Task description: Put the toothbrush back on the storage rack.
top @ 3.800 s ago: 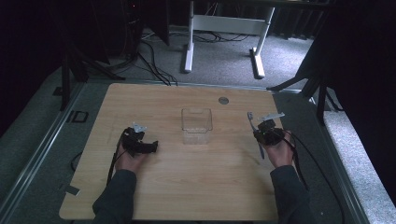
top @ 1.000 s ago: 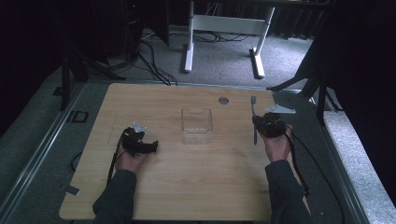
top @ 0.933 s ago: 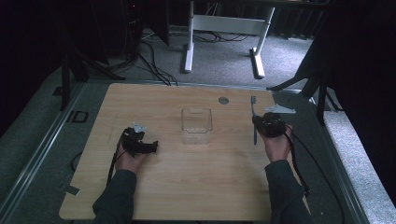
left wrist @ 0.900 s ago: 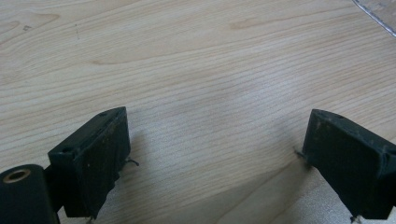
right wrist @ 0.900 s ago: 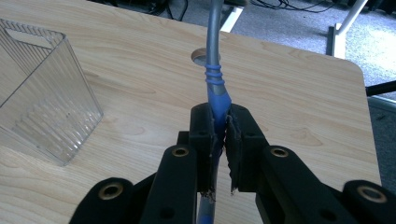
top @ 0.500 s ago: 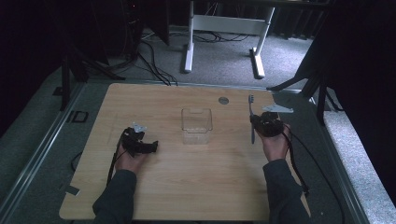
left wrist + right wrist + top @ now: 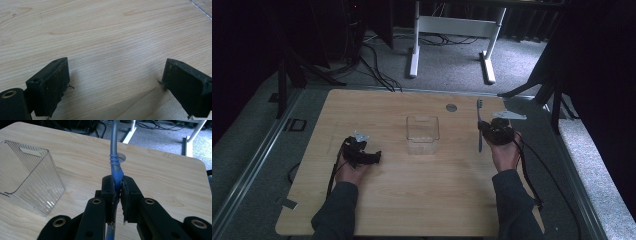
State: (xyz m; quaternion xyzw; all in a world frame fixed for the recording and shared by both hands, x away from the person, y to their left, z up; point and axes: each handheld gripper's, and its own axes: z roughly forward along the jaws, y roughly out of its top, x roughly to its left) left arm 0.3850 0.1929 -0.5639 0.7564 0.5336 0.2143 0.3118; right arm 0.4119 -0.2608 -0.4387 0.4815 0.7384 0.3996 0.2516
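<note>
Gripping: right claw [image 7: 117,195] pinches the toothbrush [image 7: 114,150] on its blue handle, jaws pressed onto it.
Left claw [image 7: 115,85]: spread wide, nothing between the jaws, low over bare bench [image 7: 105,37].
Toothbrush position: raised off the bench at its right side, head pointing to the far edge.
Clear plastic container [image 7: 422,134]: upright mid-bench, between both hands, apart from the toothbrush.
Round hole [image 7: 451,107]: in the bench, beyond the container.

Bare desk [image 7: 427,190] lies between the two hands. The clear plastic container [image 7: 422,134] stands mid-desk as the sole obstacle, with open wood on both its sides.
</note>
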